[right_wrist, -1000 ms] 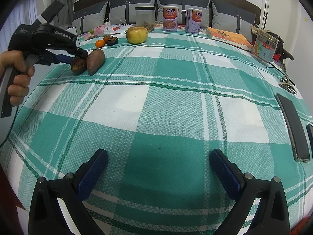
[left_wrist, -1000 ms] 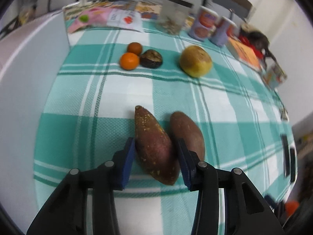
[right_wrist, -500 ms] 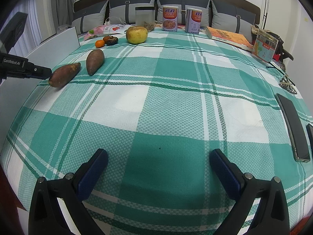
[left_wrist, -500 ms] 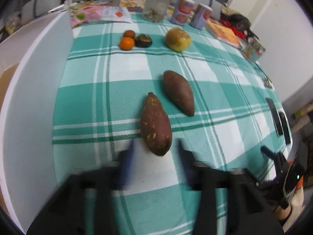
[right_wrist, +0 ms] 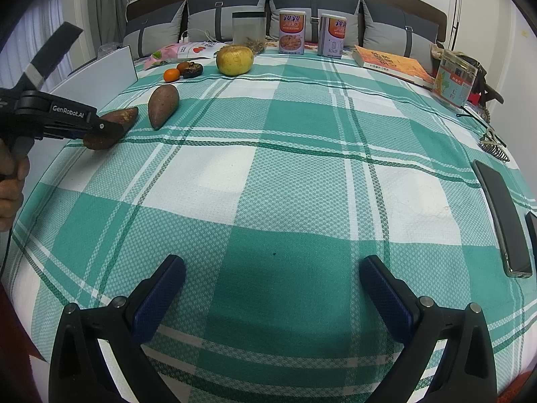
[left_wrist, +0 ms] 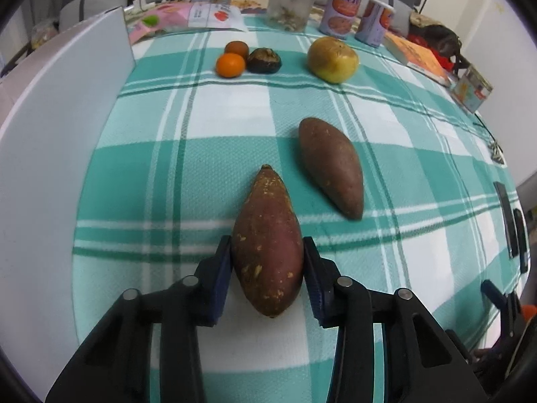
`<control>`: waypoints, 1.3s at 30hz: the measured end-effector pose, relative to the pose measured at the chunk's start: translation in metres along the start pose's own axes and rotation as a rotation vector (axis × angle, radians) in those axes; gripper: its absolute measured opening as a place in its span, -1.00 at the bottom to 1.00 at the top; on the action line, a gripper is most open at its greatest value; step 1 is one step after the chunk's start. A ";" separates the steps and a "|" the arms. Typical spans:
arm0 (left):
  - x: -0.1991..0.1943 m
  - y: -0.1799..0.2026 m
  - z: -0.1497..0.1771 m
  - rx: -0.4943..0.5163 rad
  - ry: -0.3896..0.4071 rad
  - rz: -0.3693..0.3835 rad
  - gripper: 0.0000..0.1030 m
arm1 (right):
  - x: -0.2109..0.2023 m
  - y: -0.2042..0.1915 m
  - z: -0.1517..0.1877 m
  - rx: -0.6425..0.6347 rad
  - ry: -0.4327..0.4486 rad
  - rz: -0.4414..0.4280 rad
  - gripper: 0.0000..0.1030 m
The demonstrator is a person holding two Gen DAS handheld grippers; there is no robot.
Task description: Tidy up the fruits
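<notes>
Left gripper [left_wrist: 267,257] just closed, now clamped on near speckled reddish-brown sweet potato [left_wrist: 268,245]. Regrasp step. Right gripper [right_wrist: 272,285] wide apart, empty. Next, likely: lift, regroup beside smoother sweet potato [left_wrist: 332,164].

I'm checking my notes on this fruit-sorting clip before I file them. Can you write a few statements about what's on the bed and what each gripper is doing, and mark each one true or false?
1. The left gripper has its pads against the sides of a sweet potato. True.
2. The right gripper holds the second sweet potato. False: its jaws stand wide with nothing between them, over bare plaid cloth.
3. The two sweet potatoes touch each other. False: cloth shows between them.
4. The yellow-green fruit sits apart from the small orange fruit. True.
5. Two printed cans stand near the pillows. True.
</notes>
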State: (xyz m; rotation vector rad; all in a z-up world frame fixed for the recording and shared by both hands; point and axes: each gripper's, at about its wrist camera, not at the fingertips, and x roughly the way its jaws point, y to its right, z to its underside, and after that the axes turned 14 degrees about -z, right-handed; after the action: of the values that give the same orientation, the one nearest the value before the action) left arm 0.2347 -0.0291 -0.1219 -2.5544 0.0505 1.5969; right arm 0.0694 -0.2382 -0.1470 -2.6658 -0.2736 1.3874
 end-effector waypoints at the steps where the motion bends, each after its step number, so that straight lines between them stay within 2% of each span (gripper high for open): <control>1: -0.003 -0.002 0.005 0.004 -0.003 0.000 -0.21 | 0.000 0.000 0.000 0.000 0.000 0.000 1.00; 5: -0.025 -0.014 0.037 0.032 0.003 -0.006 -0.21 | 0.000 0.000 0.000 0.000 0.000 0.000 1.00; 9: -0.034 -0.027 0.068 0.001 0.006 -0.034 -0.18 | 0.000 0.000 0.000 0.000 0.000 0.000 1.00; 11: -0.035 -0.030 0.078 -0.025 0.025 -0.046 0.05 | 0.000 0.000 0.000 0.000 0.001 0.000 1.00; 12: -0.035 -0.030 0.082 -0.041 0.028 -0.056 0.46 | 0.000 0.000 0.000 0.000 0.002 0.000 1.00; 13: -0.034 -0.031 0.086 -0.062 0.034 -0.063 0.65 | 0.000 0.000 0.000 0.000 0.003 0.001 1.00; 15: -0.033 -0.031 0.091 -0.072 0.057 -0.069 0.65 | -0.001 0.000 0.000 0.001 0.005 0.001 1.00; 19: -0.029 -0.026 0.089 -0.021 0.089 -0.119 0.65 | -0.001 0.001 0.000 0.006 -0.002 -0.006 1.00; 23: -0.026 -0.031 0.088 -0.022 0.130 -0.119 0.71 | 0.000 0.007 -0.013 0.034 -0.090 -0.041 1.00; 26: -0.025 -0.029 0.095 -0.016 0.187 -0.134 0.80 | -0.004 0.010 -0.039 0.037 -0.078 -0.079 0.99; 28: -0.025 -0.027 0.094 -0.019 0.189 -0.147 0.82 | -0.001 0.003 -0.069 -0.001 -0.071 -0.098 0.99; 31: -0.024 -0.029 0.094 -0.023 0.188 -0.138 0.83 | 0.015 -0.021 -0.130 -0.058 -0.056 -0.213 0.92; 33: -0.023 -0.029 0.094 -0.024 0.188 -0.139 0.83 | 0.036 -0.042 -0.172 -0.063 -0.061 -0.337 0.67; 35: -0.023 -0.028 0.094 -0.024 0.188 -0.140 0.84 | 0.066 -0.064 -0.206 -0.057 -0.084 -0.422 0.57; 37: -0.023 -0.028 0.094 -0.023 0.188 -0.140 0.85 | 0.104 -0.087 -0.231 -0.093 -0.106 -0.442 0.48; 39: -0.023 -0.028 0.094 -0.023 0.189 -0.139 0.85 | 0.153 -0.104 -0.248 -0.123 -0.177 -0.419 0.30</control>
State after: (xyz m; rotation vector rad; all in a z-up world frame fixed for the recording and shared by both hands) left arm 0.1433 0.0099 -0.1394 -2.6535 -0.1252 1.3128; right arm 0.3483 -0.1099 -0.1068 -2.3797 -0.9032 1.4980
